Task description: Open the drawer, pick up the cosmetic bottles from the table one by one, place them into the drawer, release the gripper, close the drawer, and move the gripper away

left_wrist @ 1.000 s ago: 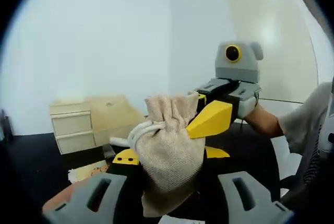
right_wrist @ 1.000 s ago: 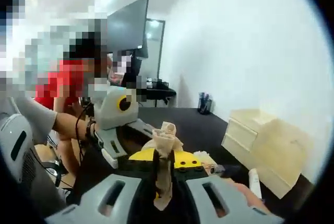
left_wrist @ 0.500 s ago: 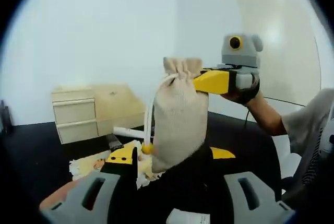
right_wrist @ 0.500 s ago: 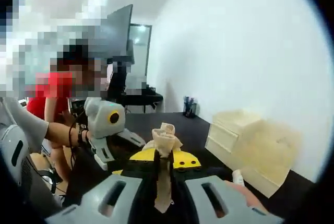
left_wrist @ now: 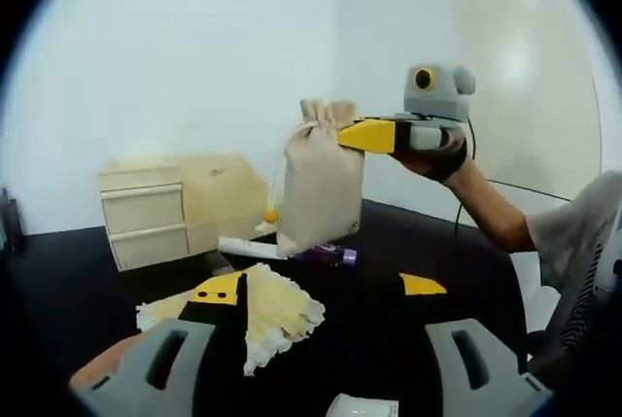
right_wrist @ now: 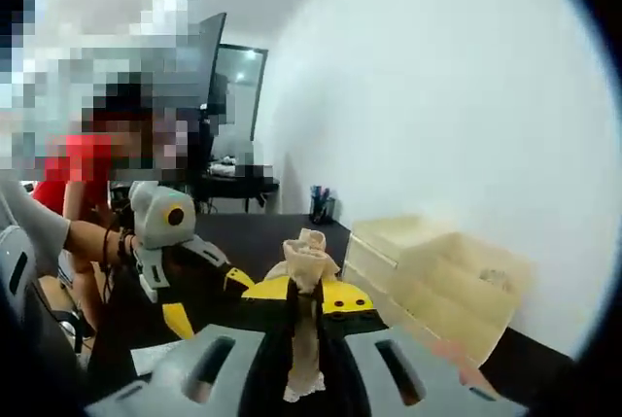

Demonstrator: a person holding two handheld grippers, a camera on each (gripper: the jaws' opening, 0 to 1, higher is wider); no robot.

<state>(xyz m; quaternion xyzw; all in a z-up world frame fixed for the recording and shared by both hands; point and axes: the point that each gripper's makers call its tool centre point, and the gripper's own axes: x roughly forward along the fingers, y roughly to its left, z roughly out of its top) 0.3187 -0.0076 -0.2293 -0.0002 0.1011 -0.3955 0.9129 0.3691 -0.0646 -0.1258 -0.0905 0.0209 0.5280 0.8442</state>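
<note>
Aloft, right gripper (right_wrist: 303, 312) clamping cloth pouch (left_wrist: 321, 187) (by neck)

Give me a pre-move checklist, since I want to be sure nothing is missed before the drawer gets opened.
1. Right hand-held gripper holds the burlap pouch by its gathered neck, lifted off the table: ok.
2. Left hand-held gripper free: ok, jaws apart with nothing between them.
3. Wooden drawer unit drawers: not ok, both fronts look shut.
4. Bottles on table: ok, a white tube and a purple bottle lie beneath the pouch.
5. Yellow-white cloth before the left jaws: cannot tell if it obstructs.
</note>
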